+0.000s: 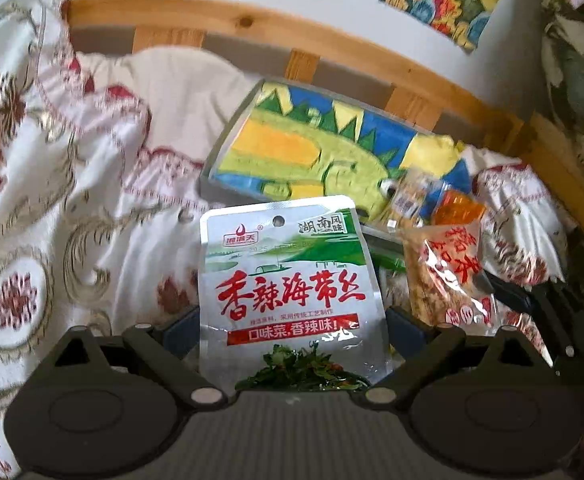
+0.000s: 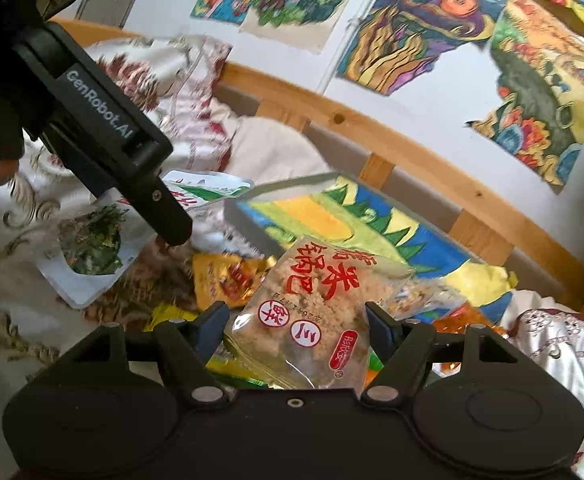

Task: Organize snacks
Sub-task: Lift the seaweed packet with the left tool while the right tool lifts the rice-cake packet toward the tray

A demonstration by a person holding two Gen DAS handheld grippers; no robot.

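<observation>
The left gripper is clamped on a seaweed pouch, lifted off the bedspread. Its pads catch only the pouch's side edges, so the slick foil could buckle and slide out. The right gripper is clamped on a rice cracker bag above the snack pile; a hard squeeze could crush the crackers. At 12 o'clock, further off, lies a painted box. The two grippers sit close, the left one at 10 o'clock in the right view, and could collide on the way there.

Glossy foil seaweed packet, clear plastic rice-cracker packet, embroidered cloth.
</observation>
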